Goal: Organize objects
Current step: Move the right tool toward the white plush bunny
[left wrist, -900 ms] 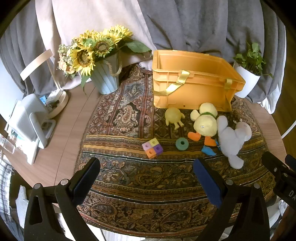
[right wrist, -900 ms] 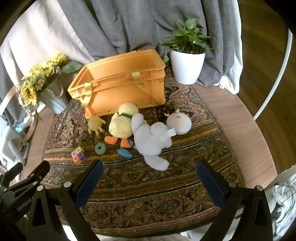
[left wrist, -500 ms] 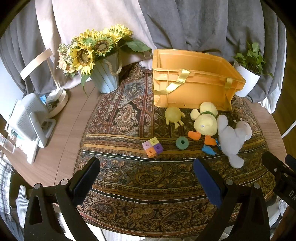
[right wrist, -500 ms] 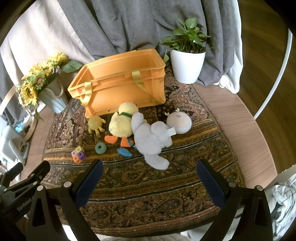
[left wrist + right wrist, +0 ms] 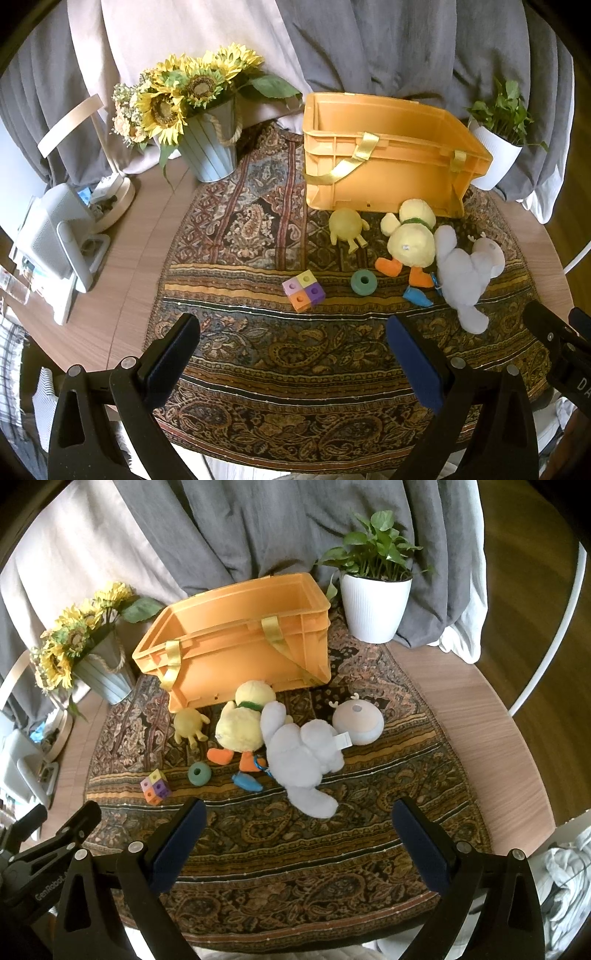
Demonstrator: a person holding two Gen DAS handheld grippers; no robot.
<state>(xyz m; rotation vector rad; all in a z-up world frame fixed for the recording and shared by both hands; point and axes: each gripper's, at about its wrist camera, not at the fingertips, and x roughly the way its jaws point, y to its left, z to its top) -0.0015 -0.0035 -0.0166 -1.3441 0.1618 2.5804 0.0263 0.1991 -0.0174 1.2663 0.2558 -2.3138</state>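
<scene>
An orange crate [image 5: 388,162] [image 5: 240,642] stands at the back of the patterned cloth. In front of it lie a small yellow figure [image 5: 347,227] [image 5: 190,725], a yellow plush duck [image 5: 410,240] [image 5: 242,725], a grey plush [image 5: 465,273] [image 5: 301,753], a round beige toy [image 5: 358,720], a green ring [image 5: 364,282] [image 5: 199,773], a blue piece [image 5: 417,297] [image 5: 247,782] and a coloured cube [image 5: 303,290] [image 5: 155,786]. My left gripper [image 5: 291,358] is open and empty above the cloth's near part. My right gripper [image 5: 299,838] is open and empty, just short of the grey plush.
A sunflower pot [image 5: 210,155] [image 5: 103,672] stands at the back left, a white plant pot [image 5: 495,158] [image 5: 375,609] at the back right. A white device [image 5: 59,240] sits on the wooden table [image 5: 480,709] at the left. Grey curtains hang behind.
Both views have shifted very slightly; the objects have not moved and both grippers stay open.
</scene>
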